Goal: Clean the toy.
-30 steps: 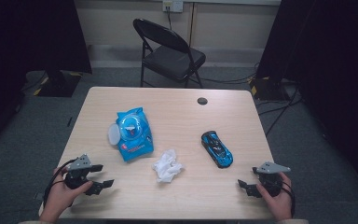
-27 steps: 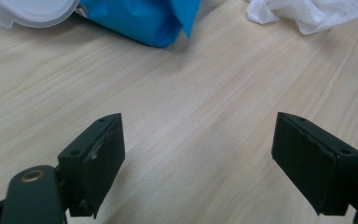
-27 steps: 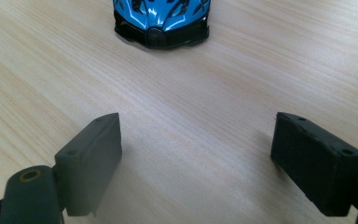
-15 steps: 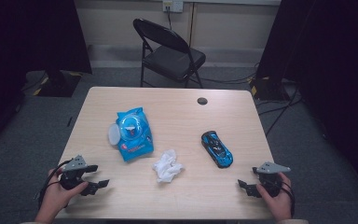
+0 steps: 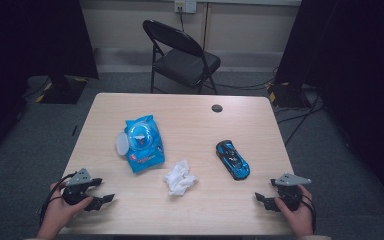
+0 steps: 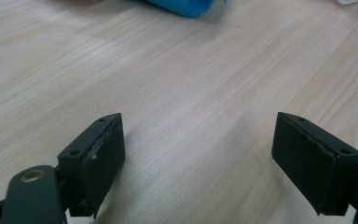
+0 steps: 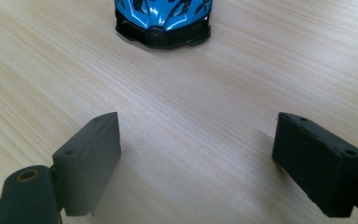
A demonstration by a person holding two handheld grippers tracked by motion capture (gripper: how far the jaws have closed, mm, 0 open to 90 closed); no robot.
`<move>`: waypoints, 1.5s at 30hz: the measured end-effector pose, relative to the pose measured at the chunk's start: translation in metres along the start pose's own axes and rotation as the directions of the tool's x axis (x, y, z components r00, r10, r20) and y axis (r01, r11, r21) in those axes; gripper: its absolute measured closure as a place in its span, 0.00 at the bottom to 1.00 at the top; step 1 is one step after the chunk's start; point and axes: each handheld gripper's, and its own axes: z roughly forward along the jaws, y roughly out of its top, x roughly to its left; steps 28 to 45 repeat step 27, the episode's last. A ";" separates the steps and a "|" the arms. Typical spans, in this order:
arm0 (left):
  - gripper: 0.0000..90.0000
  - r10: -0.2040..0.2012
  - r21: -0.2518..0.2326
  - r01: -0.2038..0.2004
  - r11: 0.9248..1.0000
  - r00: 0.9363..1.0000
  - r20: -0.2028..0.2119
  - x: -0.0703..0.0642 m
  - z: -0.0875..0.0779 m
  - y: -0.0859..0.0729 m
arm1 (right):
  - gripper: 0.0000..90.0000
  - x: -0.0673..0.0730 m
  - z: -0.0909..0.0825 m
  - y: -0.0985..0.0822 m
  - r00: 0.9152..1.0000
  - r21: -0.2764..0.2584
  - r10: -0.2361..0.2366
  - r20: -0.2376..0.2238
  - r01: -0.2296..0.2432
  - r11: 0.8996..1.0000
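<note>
listing left to right across the wooden table (image 5: 190,115): left gripper (image 5: 99,191), held in the person's left hand (image 5: 62,212) at the near left corner, jaws spread wide over bare wood, nothing between them, nothing touched. next, blue wipes pack (image 5: 141,144), lying flat left of centre with its round white lid flap (image 5: 122,144) turned out to its left side; the pack's near end shows at the top of the left gripper view (image 6: 186,5), well ahead of the jaws. next, crumpled white wipe (image 5: 180,178), loose on the table just right of the pack and nearer the person. next, blue toy car (image 5: 233,159), right of centre and standing on its wheels, with one end facing the right gripper (image 7: 162,21). last, right gripper (image 5: 263,200), in the right hand (image 5: 296,216) at the near right corner, released wide, empty, the car straight ahead of its jaws but apart from them. risks, as judged: the car would likely roll off if one jaw meets it first, since wheels give way to a sideways push; the limp wipe may slip from a shallow pinch or drag across the wood; the soft pack could skid under a reach from the left unless it is steadied. small dark disc (image 5: 217,108) at the far edge, untouched.
</note>
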 end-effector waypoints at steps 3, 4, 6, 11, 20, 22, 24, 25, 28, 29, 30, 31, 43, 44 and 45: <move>0.19 0.014 -0.001 -0.014 1.000 1.000 -0.009 0.000 0.000 -0.001 | 0.16 0.000 0.000 0.000 1.000 0.000 0.000 0.000 0.000 1.000; 0.19 0.019 -0.002 -0.019 1.000 1.000 -0.012 0.000 0.000 -0.001 | 0.16 0.000 0.000 0.000 1.000 0.000 0.000 0.000 0.000 1.000; 0.19 0.046 0.003 -0.046 0.999 0.999 -0.019 0.000 0.001 -0.001 | 0.16 0.000 0.000 0.000 1.000 0.000 0.000 0.000 0.000 1.000; 0.17 0.085 0.005 -0.085 0.996 0.996 -0.024 -0.001 0.003 -0.001 | 0.16 0.000 0.000 0.000 1.000 0.000 -0.001 0.000 0.001 1.000; 0.14 0.096 0.010 -0.096 0.995 0.995 -0.024 -0.001 0.004 -0.001 | 0.16 0.000 0.000 0.000 1.000 0.000 -0.001 0.000 0.001 1.000; 0.14 0.098 0.011 -0.098 0.995 0.995 -0.023 -0.001 0.004 -0.001 | 0.16 0.000 0.000 0.000 1.000 0.000 -0.001 -0.001 0.001 1.000; 0.13 0.099 0.012 -0.099 0.995 0.995 -0.018 -0.001 0.005 -0.001 | 0.16 0.000 0.000 0.000 1.000 0.000 -0.001 0.000 0.001 1.000; 0.12 0.099 0.013 -0.099 0.995 0.995 -0.017 -0.001 0.005 -0.001 | 0.16 0.000 0.000 0.000 1.000 0.000 -0.001 -0.001 0.001 1.000; 0.12 0.100 0.013 -0.100 0.995 0.995 -0.018 -0.001 0.005 -0.001 | 0.16 0.000 0.000 0.000 1.000 0.000 -0.002 -0.001 0.002 1.000; 0.12 0.100 0.013 -0.100 0.995 0.995 -0.018 -0.001 0.005 -0.001 | 0.16 0.000 0.000 0.000 1.000 0.000 -0.002 -0.001 0.002 1.000; 0.12 0.100 0.013 -0.100 0.995 0.995 -0.018 -0.001 0.005 -0.001 | 0.16 0.000 0.000 0.000 1.000 0.000 -0.002 -0.001 0.002 1.000; 0.12 0.100 0.013 -0.100 0.995 0.995 -0.018 -0.001 0.005 -0.001 | 0.16 0.000 0.000 0.000 1.000 0.000 -0.002 -0.001 0.002 1.000; 0.12 0.100 0.013 -0.100 0.995 0.995 -0.018 -0.001 0.005 -0.001 | 0.16 0.000 0.000 0.000 1.000 0.000 -0.002 -0.001 0.002 1.000; 0.12 0.100 0.013 -0.100 0.995 0.995 -0.018 -0.001 0.005 -0.001 | 0.16 0.000 0.000 0.000 1.000 0.000 -0.002 -0.001 0.002 1.000; 0.12 0.100 0.013 -0.100 0.995 0.995 -0.018 -0.001 0.005 -0.001 | 0.16 0.000 0.000 0.000 1.000 0.000 -0.002 -0.001 0.002 1.000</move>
